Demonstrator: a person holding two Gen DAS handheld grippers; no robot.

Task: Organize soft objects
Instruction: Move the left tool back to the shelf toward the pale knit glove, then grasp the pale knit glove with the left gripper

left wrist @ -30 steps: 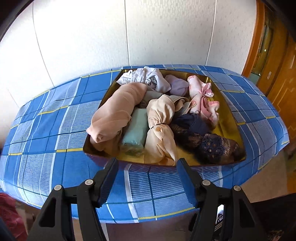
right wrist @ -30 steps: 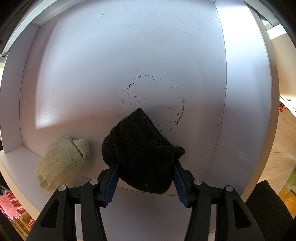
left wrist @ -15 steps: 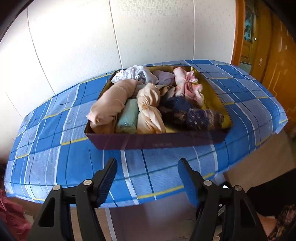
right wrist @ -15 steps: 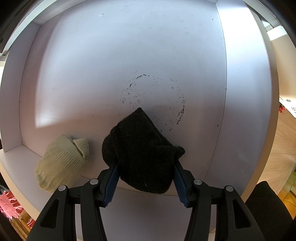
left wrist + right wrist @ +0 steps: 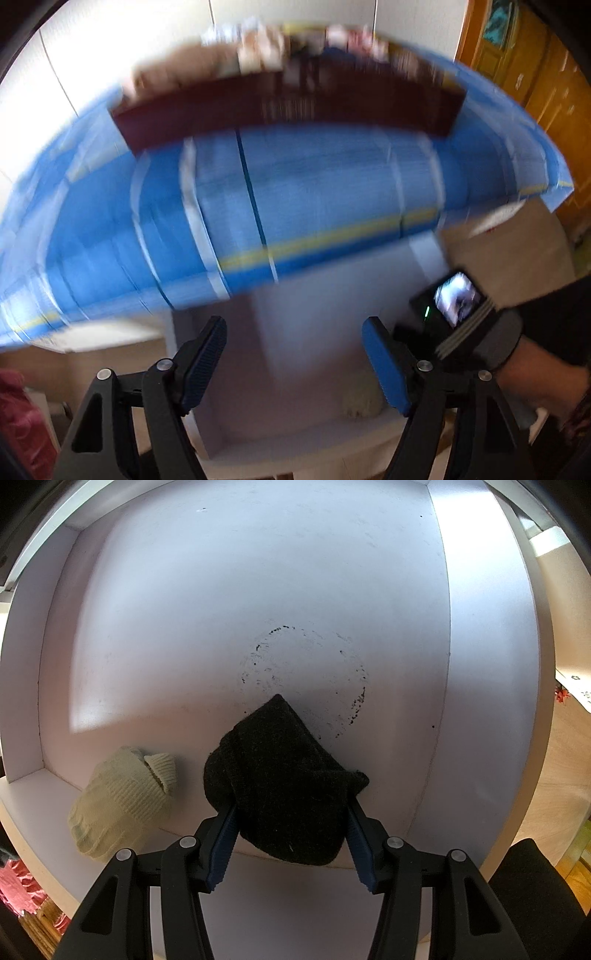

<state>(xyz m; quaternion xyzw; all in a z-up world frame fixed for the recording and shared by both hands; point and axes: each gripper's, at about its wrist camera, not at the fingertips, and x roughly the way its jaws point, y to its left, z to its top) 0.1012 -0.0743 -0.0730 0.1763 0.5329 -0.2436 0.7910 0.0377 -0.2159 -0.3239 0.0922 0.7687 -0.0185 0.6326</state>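
Note:
My right gripper (image 5: 291,812) is shut on a black knitted piece (image 5: 284,775), held low inside a white shelf compartment (image 5: 258,590). A cream knitted piece (image 5: 122,797) lies on the shelf floor just left of it. My left gripper (image 5: 293,332) has its jaws opening with nothing between them. It points down past the edge of the blue checked tablecloth (image 5: 295,192) toward the white shelf (image 5: 295,424). The dark box of folded clothes (image 5: 288,107) sits blurred at the top of the left wrist view. A pale item (image 5: 360,404) shows faintly in the shelf.
A gloved hand (image 5: 498,343) holds the other gripper's body with its small lit screen (image 5: 454,299) at the right of the left wrist view. Wooden doors (image 5: 535,74) stand at the far right. Red fabric (image 5: 14,413) lies at the lower left.
The left wrist view has swung down from the clothes box to the table's front edge and the white shelf below, now blurred; its jaws stand wider. The right gripper and black piece have not moved.

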